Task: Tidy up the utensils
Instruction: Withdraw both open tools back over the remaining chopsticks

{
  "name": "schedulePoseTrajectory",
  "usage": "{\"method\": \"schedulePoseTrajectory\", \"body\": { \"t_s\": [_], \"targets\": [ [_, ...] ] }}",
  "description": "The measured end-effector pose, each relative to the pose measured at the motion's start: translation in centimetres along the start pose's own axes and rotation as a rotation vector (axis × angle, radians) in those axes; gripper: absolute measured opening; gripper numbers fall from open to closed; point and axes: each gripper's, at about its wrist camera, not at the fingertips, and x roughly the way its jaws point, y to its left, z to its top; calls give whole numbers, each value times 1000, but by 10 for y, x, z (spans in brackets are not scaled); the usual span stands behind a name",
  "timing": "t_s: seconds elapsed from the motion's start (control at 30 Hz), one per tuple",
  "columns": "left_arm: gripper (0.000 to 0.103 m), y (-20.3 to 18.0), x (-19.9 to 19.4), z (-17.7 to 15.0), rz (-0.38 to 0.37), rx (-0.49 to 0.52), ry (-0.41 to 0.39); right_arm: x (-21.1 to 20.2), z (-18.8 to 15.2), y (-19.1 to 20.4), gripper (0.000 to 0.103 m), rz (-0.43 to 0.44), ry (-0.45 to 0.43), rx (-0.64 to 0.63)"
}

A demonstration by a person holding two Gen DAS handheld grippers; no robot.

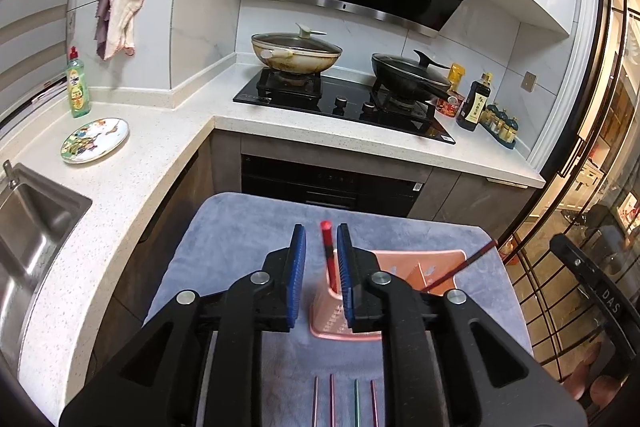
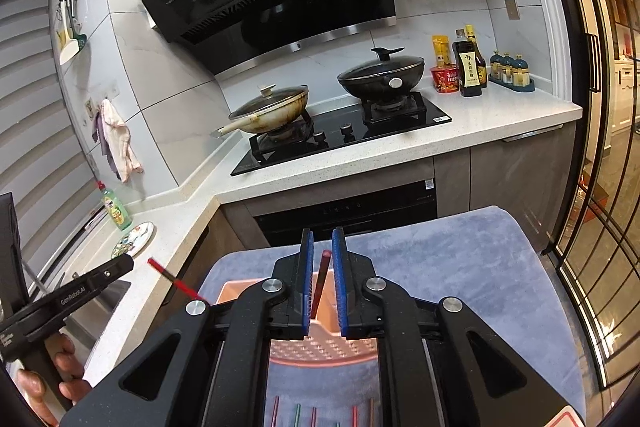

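A pink perforated utensil holder point(image 1: 404, 267) point(image 2: 324, 347) stands on a grey-blue towel point(image 1: 240, 227) point(image 2: 460, 259). My left gripper point(image 1: 321, 239) is above it, its blue pads a little apart. A red chopstick point(image 1: 329, 255) stands in the holder between them, leaning on the right pad, unpinched. My right gripper point(image 2: 321, 243) also has its pads apart around a second red chopstick point(image 2: 319, 287), which slants in the holder point(image 1: 460, 267). In the right wrist view, the left gripper point(image 2: 116, 269) and its chopstick point(image 2: 172, 279) show at the left. Several coloured chopsticks point(image 1: 344, 403) point(image 2: 320, 415) lie on the towel's near side.
Behind the towel runs an L-shaped counter point(image 1: 132, 183) with a sink point(image 1: 28, 227), a painted plate point(image 1: 95, 139) and a dish soap bottle point(image 1: 78, 87). A hob point(image 2: 340, 135) carries two lidded pans, sauce bottles point(image 2: 470, 67) beside it. A glass door point(image 2: 600, 227) stands on the right.
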Motion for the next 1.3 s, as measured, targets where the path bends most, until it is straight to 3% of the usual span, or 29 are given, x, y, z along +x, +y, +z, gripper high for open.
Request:
{"method": "schedulePoseTrajectory", "body": {
  "t_s": [0.17, 0.53, 0.83, 1.3],
  "targets": [
    [30, 7, -22, -21, 22, 14, 0, -26, -29, 0, 12, -13, 36, -39],
    [30, 17, -52, -111, 68, 91, 80, -71, -120, -17, 12, -46, 157, -64],
    [31, 23, -55, -195, 64, 105, 216, -87, -197, -36, 12, -81, 287, -50],
    [32, 21, -52, -270, 56, 132, 357, -93, -259, -42, 12, -120, 391, -70]
  ]
}}
